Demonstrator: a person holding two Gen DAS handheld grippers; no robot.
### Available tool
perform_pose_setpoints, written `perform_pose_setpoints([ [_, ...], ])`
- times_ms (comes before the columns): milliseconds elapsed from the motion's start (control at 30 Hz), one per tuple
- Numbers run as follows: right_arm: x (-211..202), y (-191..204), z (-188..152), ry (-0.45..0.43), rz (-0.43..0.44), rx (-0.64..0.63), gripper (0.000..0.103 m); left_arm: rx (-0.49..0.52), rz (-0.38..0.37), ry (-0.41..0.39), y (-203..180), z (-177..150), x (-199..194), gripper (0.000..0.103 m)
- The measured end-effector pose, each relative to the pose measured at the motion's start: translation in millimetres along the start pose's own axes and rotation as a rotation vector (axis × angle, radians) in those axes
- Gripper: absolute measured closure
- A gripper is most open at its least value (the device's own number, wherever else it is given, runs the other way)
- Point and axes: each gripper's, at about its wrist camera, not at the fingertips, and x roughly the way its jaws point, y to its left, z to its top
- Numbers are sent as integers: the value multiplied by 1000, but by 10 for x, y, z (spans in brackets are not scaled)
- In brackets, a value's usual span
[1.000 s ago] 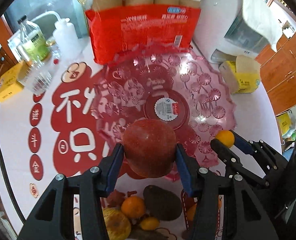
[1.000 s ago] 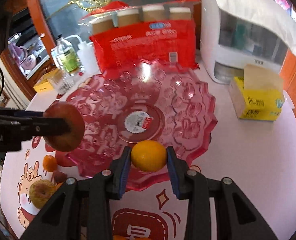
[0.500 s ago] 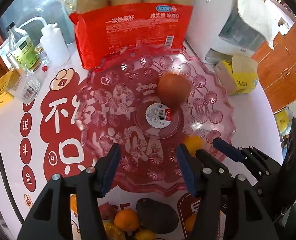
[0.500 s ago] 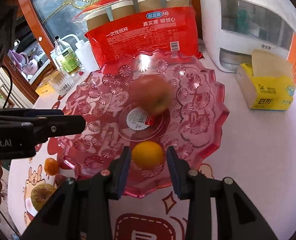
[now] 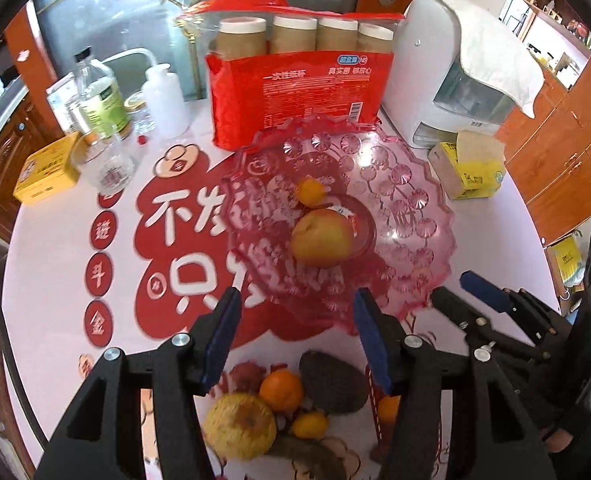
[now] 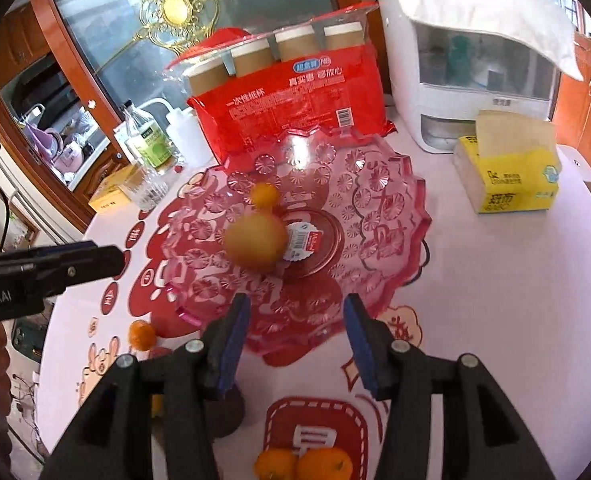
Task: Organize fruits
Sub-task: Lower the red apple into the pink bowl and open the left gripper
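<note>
Landmark: pink glass dish (image 5: 423,216) in the middle of the tabletop (image 5: 55,264); every place below is given from it.
Just changed: both fruits have left the tools and now lie inside the dish. A second ago the apple sat clamped in the left tool over the near rim and the small orange sat in the right tool at the near edge.
Apple (image 5: 322,237): near the dish centre, partly covering the label; blurred in the right view, so it may not have settled.
Small orange (image 5: 310,191): in the dish just beyond the apple, close to it; contact cannot be told.
Left tool (image 5: 295,334): jaws parted and empty, hanging over the near rim of the dish.
Right tool (image 6: 295,344): jaws have just been opening, nothing between them now; also over the near rim, at the right side.
Meaning for the task: two fruits are placed, by my reading; both tools are free for another pick.
Still outside the dish: a pile on the near side with a yellow-brown fruit (image 5: 239,426), an orange (image 5: 281,390), a dark avocado-like fruit (image 5: 331,386) and a smaller yellow one (image 5: 309,424); two more oranges (image 6: 303,464) near the right tool.
Other difference: both views take in more of the dish and the red cup pack (image 5: 295,92) behind it than before.
</note>
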Motion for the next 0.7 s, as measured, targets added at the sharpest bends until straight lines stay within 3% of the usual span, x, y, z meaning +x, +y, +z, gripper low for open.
perform_pose_setpoints([
  [400, -745, 255, -478, -44, 12, -30, 54, -66, 0, -43, 189, -717, -700, 47],
  [700, -1058, 396, -963, -42, 13, -46, 54, -121, 0, -31, 359, -1262, -944, 47],
])
